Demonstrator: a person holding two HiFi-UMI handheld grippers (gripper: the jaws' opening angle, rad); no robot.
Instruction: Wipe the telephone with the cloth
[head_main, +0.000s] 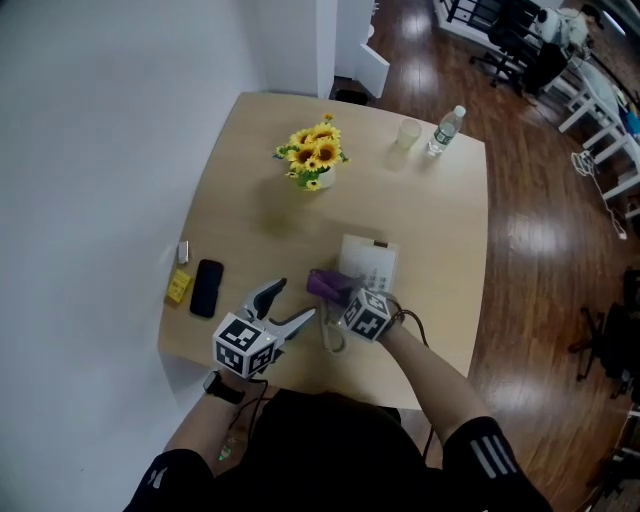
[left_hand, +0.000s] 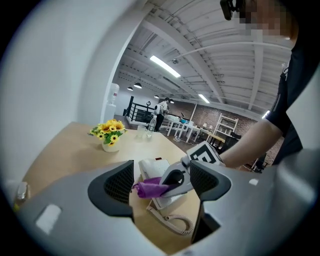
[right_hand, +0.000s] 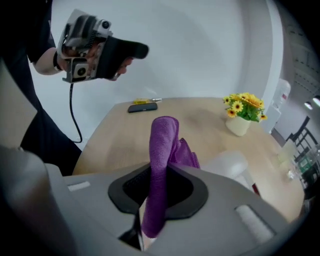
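Observation:
A white telephone (head_main: 367, 262) lies on the wooden table (head_main: 440, 220), its coiled cord (left_hand: 176, 223) trailing toward the front edge. My right gripper (head_main: 338, 291) is shut on a purple cloth (head_main: 322, 283), which it holds at the telephone's near left corner. In the right gripper view the cloth (right_hand: 162, 150) stands up between the jaws, with the white telephone (right_hand: 227, 165) just behind it. My left gripper (head_main: 296, 299) hovers open just left of the cloth and holds nothing. In the left gripper view the cloth (left_hand: 149, 188) and the telephone (left_hand: 154, 167) show through its gap.
A black smartphone (head_main: 206, 288) and a small yellow item (head_main: 179, 287) lie near the table's left edge. A pot of sunflowers (head_main: 313, 155) stands at the middle back. A cup (head_main: 407, 133) and a water bottle (head_main: 446, 130) are at the far right corner.

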